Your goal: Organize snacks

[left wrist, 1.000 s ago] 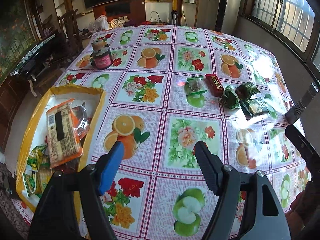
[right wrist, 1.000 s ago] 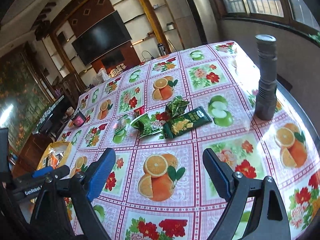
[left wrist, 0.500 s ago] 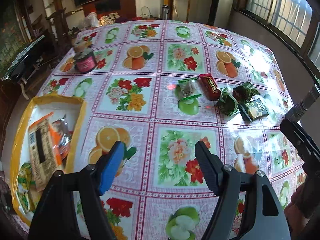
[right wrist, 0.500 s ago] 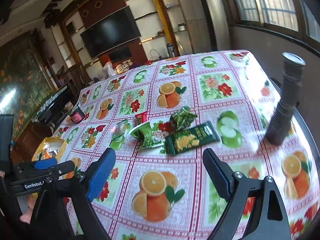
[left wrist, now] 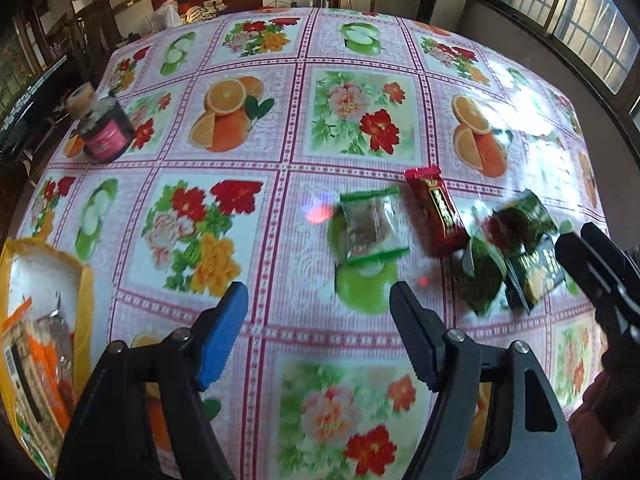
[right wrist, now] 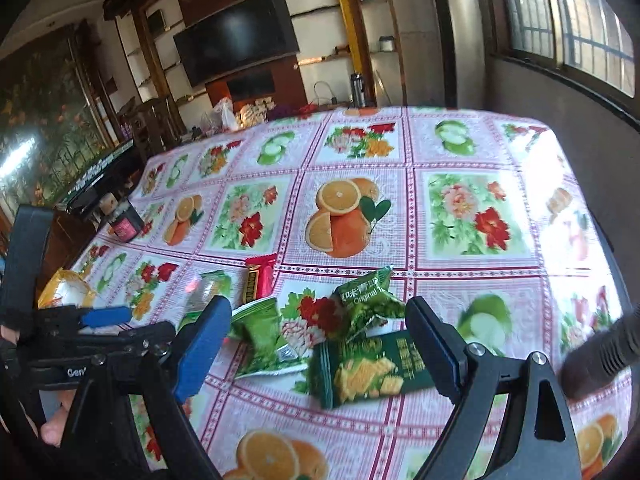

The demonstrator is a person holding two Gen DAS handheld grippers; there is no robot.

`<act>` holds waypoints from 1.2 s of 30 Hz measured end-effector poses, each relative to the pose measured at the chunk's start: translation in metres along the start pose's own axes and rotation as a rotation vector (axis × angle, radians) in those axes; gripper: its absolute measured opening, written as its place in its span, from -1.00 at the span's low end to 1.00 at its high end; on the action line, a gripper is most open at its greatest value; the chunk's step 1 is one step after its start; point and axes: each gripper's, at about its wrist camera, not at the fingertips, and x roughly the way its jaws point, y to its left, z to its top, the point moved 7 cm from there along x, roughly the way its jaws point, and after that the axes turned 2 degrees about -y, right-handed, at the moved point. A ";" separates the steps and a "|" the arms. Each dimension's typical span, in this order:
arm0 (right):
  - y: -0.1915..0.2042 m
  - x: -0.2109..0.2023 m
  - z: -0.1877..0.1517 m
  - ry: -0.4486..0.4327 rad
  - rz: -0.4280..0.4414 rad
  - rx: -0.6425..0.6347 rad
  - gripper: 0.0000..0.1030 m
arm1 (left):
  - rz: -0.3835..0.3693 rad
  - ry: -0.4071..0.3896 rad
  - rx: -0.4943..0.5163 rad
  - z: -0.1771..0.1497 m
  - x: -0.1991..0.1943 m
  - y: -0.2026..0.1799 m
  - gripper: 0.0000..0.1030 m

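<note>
Several snack packets lie on the fruit-print tablecloth: a clear green-edged packet (left wrist: 370,226), a red bar (left wrist: 438,210), a dark green cracker pack (right wrist: 370,368) and two green pouches (right wrist: 262,332) (right wrist: 370,298). My left gripper (left wrist: 318,334) is open and empty, just short of the clear packet. My right gripper (right wrist: 318,346) is open and empty, its jaws either side of the cracker pack and above it. A yellow bag (left wrist: 44,300) with snacks inside lies at the left.
A dark jar with a pink label (left wrist: 105,130) stands at the far left of the table. A black flashlight (right wrist: 604,354) stands at the right near the table edge. Chairs and a TV cabinet are beyond the far edge.
Both grippers have moved forward and down toward the snack cluster. The packets now look much larger and nearer. Both stay open.
</note>
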 end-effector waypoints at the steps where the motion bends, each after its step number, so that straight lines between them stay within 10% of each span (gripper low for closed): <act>1: -0.002 0.005 -0.001 0.011 -0.004 -0.001 0.73 | 0.002 0.004 0.000 0.003 0.004 -0.002 0.44; 12: -0.015 0.041 -0.010 0.082 -0.031 -0.022 0.38 | 0.004 -0.001 0.045 0.019 0.034 -0.014 0.33; 20: -0.019 0.041 -0.013 0.072 0.006 0.017 -0.06 | -0.003 -0.033 0.074 0.018 0.023 -0.010 -0.98; 36: -0.004 0.013 -0.021 0.034 0.078 0.069 -0.27 | -0.054 -0.044 0.025 -0.021 -0.007 0.017 -0.99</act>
